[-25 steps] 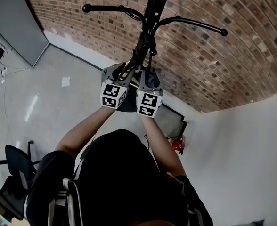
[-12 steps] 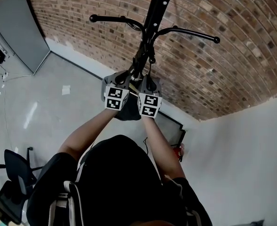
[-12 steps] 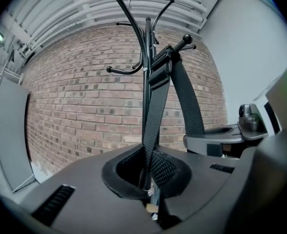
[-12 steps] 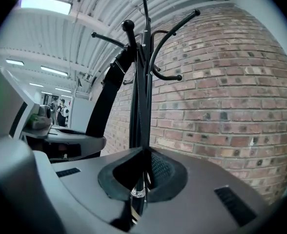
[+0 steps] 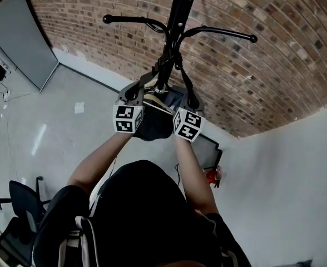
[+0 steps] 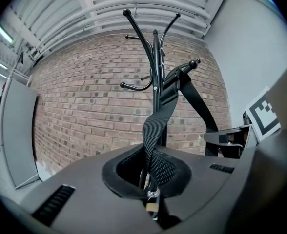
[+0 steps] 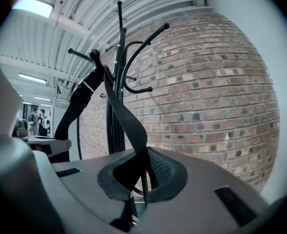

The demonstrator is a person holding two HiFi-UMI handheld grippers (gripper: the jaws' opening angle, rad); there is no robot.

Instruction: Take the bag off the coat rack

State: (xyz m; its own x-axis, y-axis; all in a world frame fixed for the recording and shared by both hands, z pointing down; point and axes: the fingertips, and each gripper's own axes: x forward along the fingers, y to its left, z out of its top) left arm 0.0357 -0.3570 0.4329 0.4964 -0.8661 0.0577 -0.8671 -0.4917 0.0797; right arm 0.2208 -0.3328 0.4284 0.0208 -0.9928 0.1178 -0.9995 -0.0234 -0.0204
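Left gripper and right gripper are raised side by side at the middle of the head view, held up by the person's bare forearms, close against the pole of a black coat rack.

In the left gripper view, the left gripper has its jaws closed on a black woven strap. From the lower middle of the frame the strap climbs, twisting once, to a knobbed hook right of the pole, and loops over it.

In the right gripper view, the right gripper is likewise clamped on the strap. Here the strap rises toward the upper left and passes over the hook beside the pole.

A dark bag hangs between the two grippers just below the middle of the head view, still hung from the rack by that strap. A brick wall fills the background.
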